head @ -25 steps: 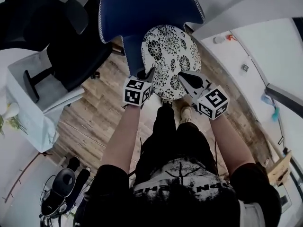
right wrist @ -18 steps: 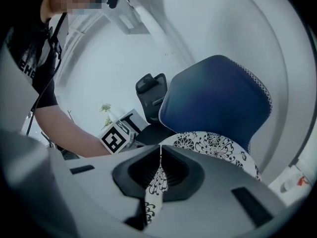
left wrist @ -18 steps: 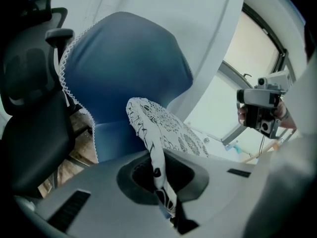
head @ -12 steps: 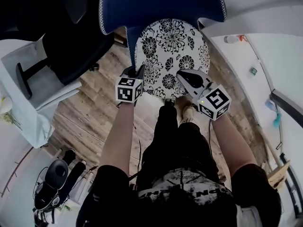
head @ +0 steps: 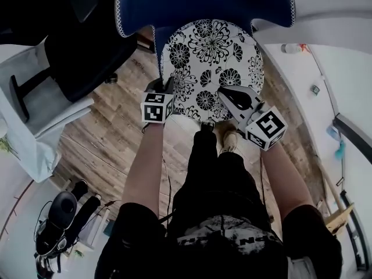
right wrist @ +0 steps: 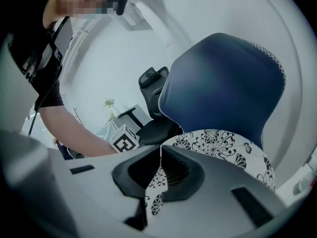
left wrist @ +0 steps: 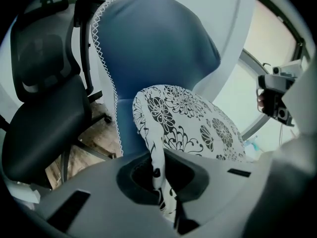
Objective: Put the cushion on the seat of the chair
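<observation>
The round white cushion [head: 212,63] with black flowers lies over the seat of the blue chair [head: 203,2], whose backrest rises behind it. Whether it rests on the seat I cannot tell. My left gripper [head: 169,89] is shut on the cushion's near left edge. My right gripper [head: 224,94] is shut on its near right edge. In the left gripper view the cushion [left wrist: 193,125] bulges ahead and its hem is pinched in the gripper [left wrist: 159,185]. In the right gripper view the hem sits in the gripper [right wrist: 159,170], with the chair [right wrist: 223,83] behind.
A black office chair [head: 75,51] stands left of the blue one on the wooden floor [head: 110,138]. A white table [head: 32,132] lies further left. A white wall [head: 337,68] runs along the right. The person's legs are just before the chair.
Both grippers have carried the cushion forward and down onto the blue chair's seat area. The cushion now covers more of the seat.
</observation>
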A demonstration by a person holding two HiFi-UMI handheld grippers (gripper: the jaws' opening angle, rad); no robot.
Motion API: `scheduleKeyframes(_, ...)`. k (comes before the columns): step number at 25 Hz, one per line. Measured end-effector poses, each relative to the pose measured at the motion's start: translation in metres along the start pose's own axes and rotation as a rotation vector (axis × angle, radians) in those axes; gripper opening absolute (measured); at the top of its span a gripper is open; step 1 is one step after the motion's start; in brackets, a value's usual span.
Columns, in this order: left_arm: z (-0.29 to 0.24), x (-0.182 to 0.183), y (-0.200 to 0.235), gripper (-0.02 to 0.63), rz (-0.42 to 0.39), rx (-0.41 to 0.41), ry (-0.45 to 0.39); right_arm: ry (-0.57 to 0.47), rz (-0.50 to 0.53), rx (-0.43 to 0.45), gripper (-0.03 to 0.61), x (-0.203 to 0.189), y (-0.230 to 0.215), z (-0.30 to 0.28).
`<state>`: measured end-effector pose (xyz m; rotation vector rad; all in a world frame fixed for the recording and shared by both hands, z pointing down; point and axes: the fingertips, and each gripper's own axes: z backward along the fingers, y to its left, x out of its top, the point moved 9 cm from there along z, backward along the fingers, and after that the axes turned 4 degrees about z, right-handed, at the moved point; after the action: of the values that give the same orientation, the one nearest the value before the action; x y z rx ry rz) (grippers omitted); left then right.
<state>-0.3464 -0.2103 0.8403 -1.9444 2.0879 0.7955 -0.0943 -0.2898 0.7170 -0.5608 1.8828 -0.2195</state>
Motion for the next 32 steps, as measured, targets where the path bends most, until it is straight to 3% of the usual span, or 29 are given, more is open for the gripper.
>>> scheduleKeyframes(9,-0.012,-0.002,-0.001,0.028,-0.048,0.07,0.075,0.013,-0.017,0.065,0.02,-0.014,0.011,0.011)
scheduleKeyframes(14,-0.007,-0.001,0.005,0.169,-0.033,0.152,0.103,0.015,0.003,0.075,0.02,-0.012,0.017,0.015)
scheduleKeyframes(17,-0.004,-0.002,0.005,0.219,-0.054,0.177,0.097,0.004,0.015,0.081,0.02,-0.008,0.02,0.018)
scheduleKeyframes(26,0.031,0.014,-0.008,0.23,-0.072,0.219,0.072,-0.021,0.032,0.087,0.02,0.008,0.035,0.037)
scheduleKeyframes(32,0.072,0.039,-0.037,0.227,-0.1,0.192,-0.021,-0.04,0.048,0.077,0.02,0.029,0.045,0.057)
